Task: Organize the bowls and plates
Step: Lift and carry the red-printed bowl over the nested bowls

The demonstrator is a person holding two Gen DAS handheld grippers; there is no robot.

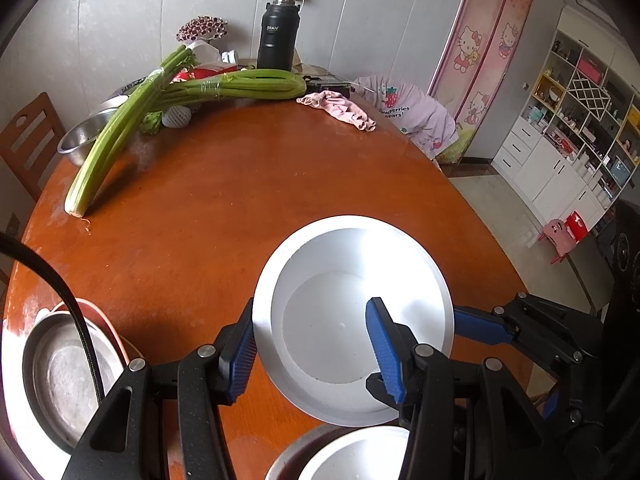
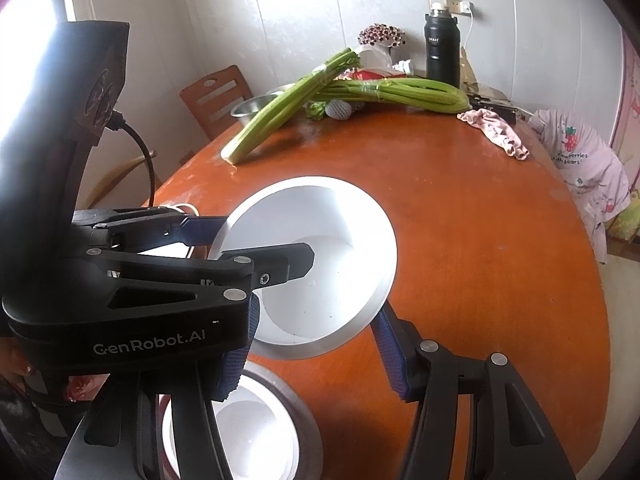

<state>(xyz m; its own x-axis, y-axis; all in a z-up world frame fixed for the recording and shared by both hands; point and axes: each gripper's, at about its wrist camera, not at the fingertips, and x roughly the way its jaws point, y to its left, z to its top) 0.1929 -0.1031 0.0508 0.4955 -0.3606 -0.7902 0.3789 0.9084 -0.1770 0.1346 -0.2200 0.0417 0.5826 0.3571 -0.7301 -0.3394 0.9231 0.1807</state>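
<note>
Deep white round bowl (image 1: pixel 352 320) sits tilted above the round orange-brown wooden table (image 1: pixel 240 208), off the surface, held between both grippers. Left gripper (image 1: pixel 316 352) pinches the bowl's near-left wall: one blue ribbed finger (image 1: pixel 242 354) outside the rim, the other blue finger (image 1: pixel 384 348) inside the bowl against the inner wall. Right gripper (image 2: pixel 316 356) takes the bowl's right edge: in the right wrist view one blue pad (image 2: pixel 390 354) touches the rim from below-right, the other pad (image 2: pixel 236 364) is mostly hidden behind the left gripper's black body, so contact on that side cannot be told. Jaws on both partly spread, bowl wall between them.

Directly below the held bowl, a second white bowl (image 2: pixel 256 424) rests inside a grey metal dish (image 2: pixel 308 424). Round steel pan (image 1: pixel 64 376) at table's left edge, black cable across it. Far side: long green celery bunches (image 1: pixel 192 92), steel bowl (image 1: pixel 80 140), black thermos flask (image 1: pixel 276 36), crumpled pink cloth (image 1: pixel 344 110). Wooden chair (image 1: pixel 28 140) left of the table.
</note>
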